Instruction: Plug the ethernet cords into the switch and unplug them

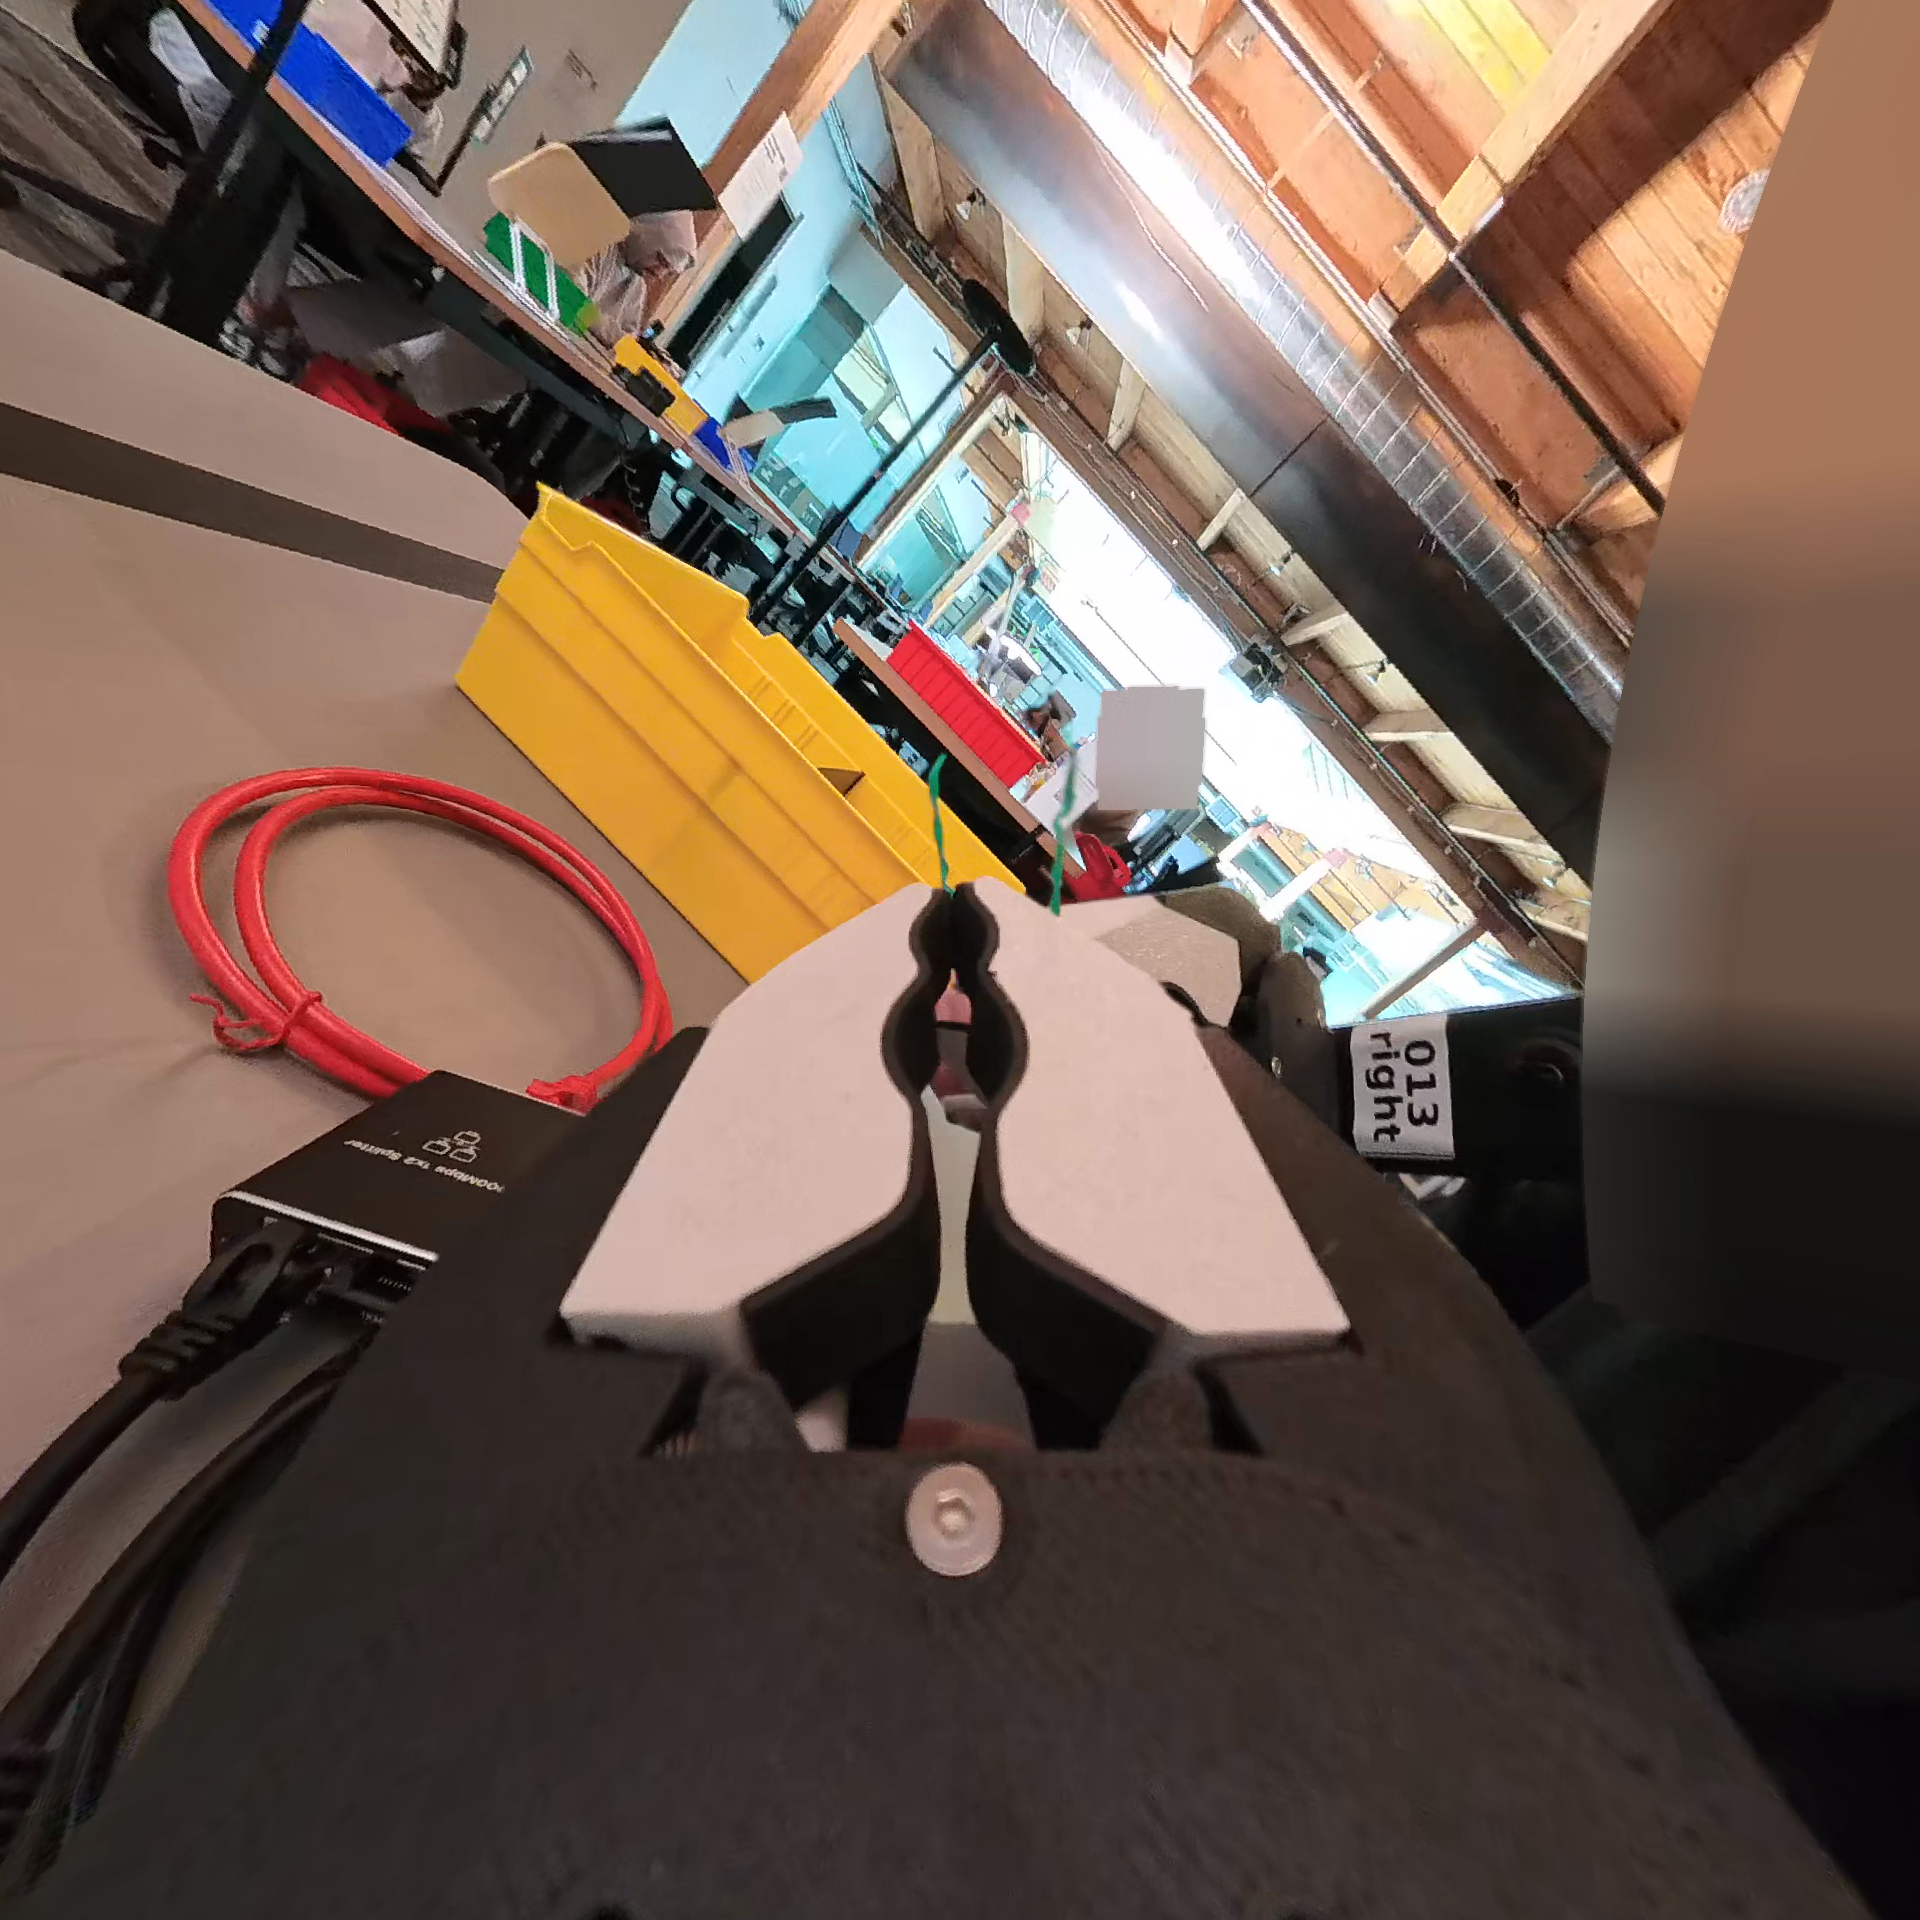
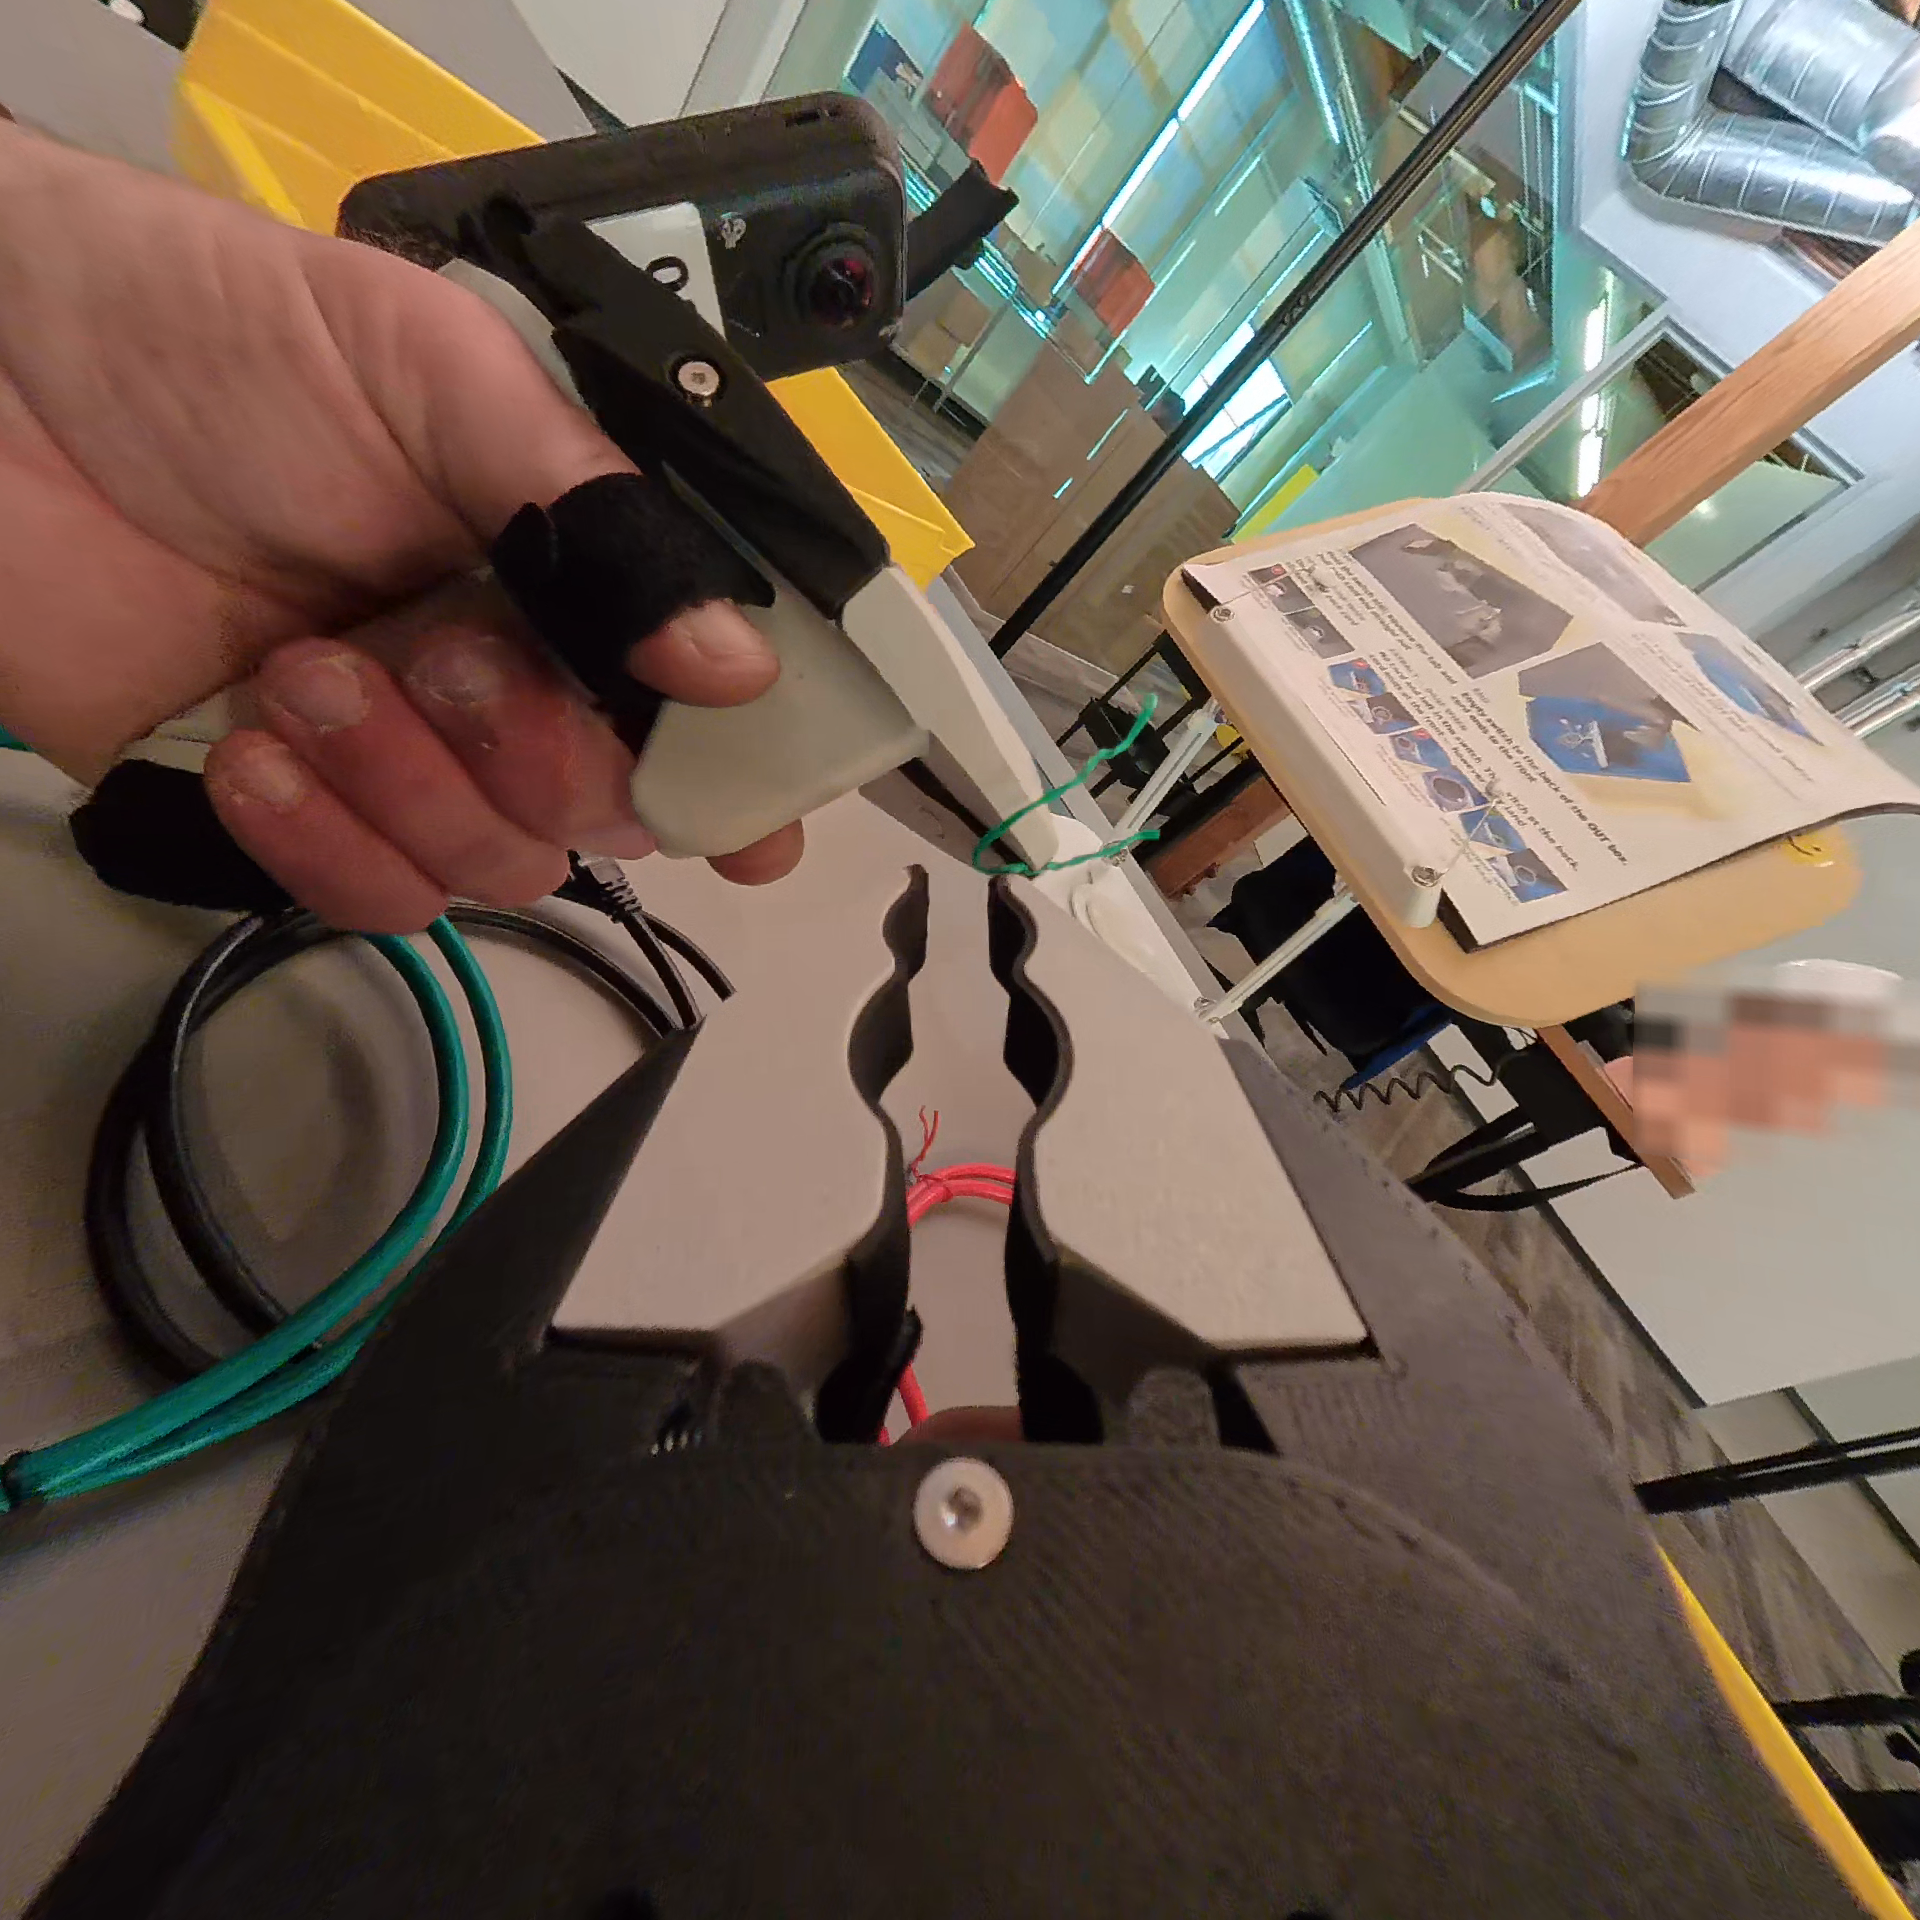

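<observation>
The left hand-held gripper (image 1: 954,914) is clenched on a green twist tie (image 1: 940,821); the right hand-held gripper (image 2: 956,904) gapes empty. That thin wire could slip free.

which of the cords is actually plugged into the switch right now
The black cord: its plug sits in a port of the black switch. The red cord lies coiled and tied behind it; the green cord lies coiled apart.

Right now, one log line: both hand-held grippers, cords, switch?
left hand-held gripper: shut on green twist tie | right hand-held gripper: open, empty | switch: black cord plugged | red cord: coiled, tied
</observation>
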A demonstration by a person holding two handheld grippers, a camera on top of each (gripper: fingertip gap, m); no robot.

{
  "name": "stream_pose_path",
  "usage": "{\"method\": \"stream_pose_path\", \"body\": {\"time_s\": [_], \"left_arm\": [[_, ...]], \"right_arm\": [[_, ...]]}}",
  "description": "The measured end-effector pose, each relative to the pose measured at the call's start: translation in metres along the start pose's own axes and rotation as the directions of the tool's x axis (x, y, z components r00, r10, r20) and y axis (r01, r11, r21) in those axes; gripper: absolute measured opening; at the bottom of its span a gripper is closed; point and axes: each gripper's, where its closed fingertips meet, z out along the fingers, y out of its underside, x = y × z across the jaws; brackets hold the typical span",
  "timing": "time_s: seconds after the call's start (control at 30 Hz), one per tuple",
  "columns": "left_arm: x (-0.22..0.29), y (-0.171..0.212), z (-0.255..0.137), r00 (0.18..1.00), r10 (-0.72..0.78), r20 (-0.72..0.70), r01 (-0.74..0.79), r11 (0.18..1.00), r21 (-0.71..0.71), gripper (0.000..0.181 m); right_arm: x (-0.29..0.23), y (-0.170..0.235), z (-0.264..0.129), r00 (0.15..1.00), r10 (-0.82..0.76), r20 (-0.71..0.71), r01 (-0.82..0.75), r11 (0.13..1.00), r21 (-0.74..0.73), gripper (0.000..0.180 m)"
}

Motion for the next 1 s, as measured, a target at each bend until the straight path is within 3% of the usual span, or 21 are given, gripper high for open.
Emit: {"method": "stream_pose_path", "body": {"time_s": [0.63, 0.83, 1.0], "left_arm": [[-0.004, 0.001, 0.000, 0.998, -0.056, -0.006, 0.056, 0.998, 0.035, 0.001], [-0.012, 0.005, -0.001, 0.995, 0.085, 0.057, -0.082, 0.996, -0.045, 0.006], [-0.016, -0.007, -0.009, 0.946, 0.296, 0.136, -0.284, 0.954, -0.099, 0.015]], "right_arm": [[0.006, -0.006, -0.005, 1.000, 0.018, -0.011, -0.017, 0.999, 0.028, 0.000], [0.008, -0.007, -0.008, 0.969, 0.213, 0.127, -0.222, 0.973, 0.056, 0.000], [0.010, -0.005, -0.013, 0.842, 0.448, 0.300, -0.476, 0.879, 0.022, 0.000]]}}
